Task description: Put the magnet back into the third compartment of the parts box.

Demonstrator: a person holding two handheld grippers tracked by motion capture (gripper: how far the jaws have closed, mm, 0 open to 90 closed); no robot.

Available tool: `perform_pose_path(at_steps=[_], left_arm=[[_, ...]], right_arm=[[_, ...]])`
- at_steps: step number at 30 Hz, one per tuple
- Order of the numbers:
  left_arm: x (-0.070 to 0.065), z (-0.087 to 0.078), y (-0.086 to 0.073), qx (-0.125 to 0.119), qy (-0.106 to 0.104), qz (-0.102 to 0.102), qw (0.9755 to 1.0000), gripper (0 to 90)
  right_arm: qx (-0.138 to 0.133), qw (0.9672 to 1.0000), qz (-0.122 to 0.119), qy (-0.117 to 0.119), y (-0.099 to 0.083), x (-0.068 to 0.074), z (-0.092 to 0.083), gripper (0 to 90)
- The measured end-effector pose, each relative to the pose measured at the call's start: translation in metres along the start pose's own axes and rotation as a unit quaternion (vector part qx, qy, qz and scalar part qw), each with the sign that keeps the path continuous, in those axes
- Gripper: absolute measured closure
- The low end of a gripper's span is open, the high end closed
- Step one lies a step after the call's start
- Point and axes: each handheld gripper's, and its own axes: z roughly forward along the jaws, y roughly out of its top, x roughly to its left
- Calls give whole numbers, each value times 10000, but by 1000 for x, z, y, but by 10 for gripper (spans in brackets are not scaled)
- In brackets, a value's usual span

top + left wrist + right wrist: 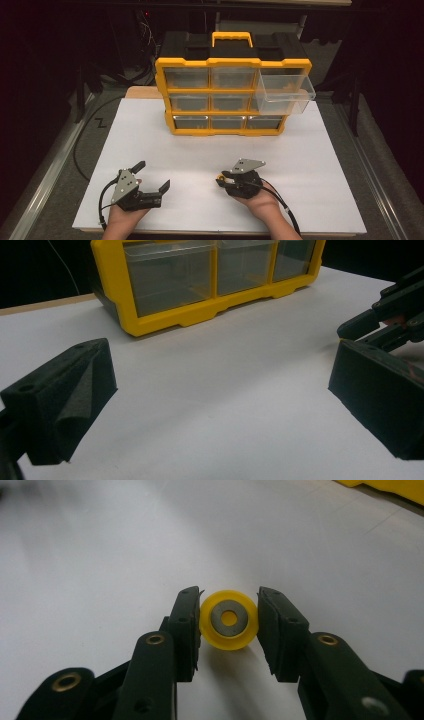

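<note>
A: Your right gripper (229, 625) has its jaws closed on the yellow wheel (229, 619), pinched across its rim, low over the tabletop (200, 150) at 6 o'clock from the organizer (232, 95).

B: And your left gripper (150, 176)?

A: Spread wide, holding nothing, parked at 9 o'clock of the right. The drawer (285, 92) at the organizer's 2 o'clock stands pulled out, likely for the wheel.

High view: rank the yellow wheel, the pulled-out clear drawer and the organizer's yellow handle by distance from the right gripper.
1. yellow wheel, between the right gripper's jaws.
2. pulled-out clear drawer, organizer's right side.
3. yellow handle, top, farthest back.
</note>
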Motion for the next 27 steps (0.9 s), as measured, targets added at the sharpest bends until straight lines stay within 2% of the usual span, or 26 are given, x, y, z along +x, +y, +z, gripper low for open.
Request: perform_pose_path(at_steps=[11,21,27], left_arm=[[0,0,0,14,-10,34,10000,0],[1,-1,1,-9,2,33,10000,0],[1,-1,1,-19,-6,40,10000,0]], right_arm=[[-42,9999,104,-23,-7,-12,-17,651],[-110,9994,244,-227,-21,-25,-43,651],[-121,9988,371,-311,-25,-33,-50,651]])
